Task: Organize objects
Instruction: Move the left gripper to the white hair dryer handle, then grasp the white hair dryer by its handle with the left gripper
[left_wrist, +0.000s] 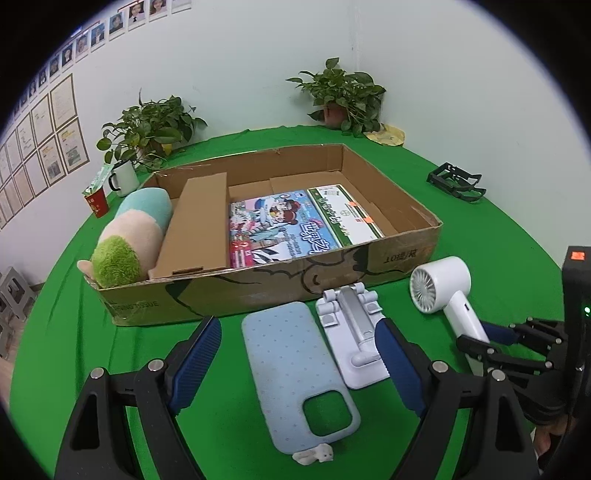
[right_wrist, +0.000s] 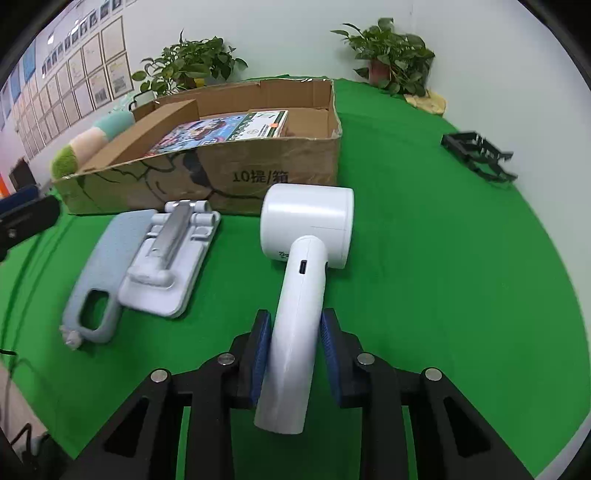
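Blue ribbed pads (right_wrist: 260, 354) of the right gripper (right_wrist: 293, 354) sit on either side of the fan (right_wrist: 306, 236) handle, low on its shaft — the left pad looks to be touching, the right one may have a sliver of gap, so I judge the jaws narrow and closing on it, though I cannot tell whether the grip is firm. The fan lies on the green cloth (right_wrist: 424, 277), head away from the gripper and close to the front wall of the box (right_wrist: 258, 177).

It looks like smooth, hard white plastic: stiff, probably light, but slick and rounded, with most of its weight in the head. Held low on the handle it would likely droop or twist, so a hold nearer the head, just below the charging port, seems safer, with the ribbed pads square across the shaft.

The left gripper (left_wrist: 299, 365) hangs wide open over the phone case (left_wrist: 295, 369), its pads (left_wrist: 199, 354) well clear on both sides. The case looks soft and flexible and lies flat, so it would need pinching across its long edges. Touching it on the right is the stand (left_wrist: 351, 332), folded — rigid, hinged, and liable to swing open if taken by one leaf.

Inside the box lie two books (left_wrist: 280, 229), a cardboard divider and a plush (left_wrist: 129, 236) at the left end.
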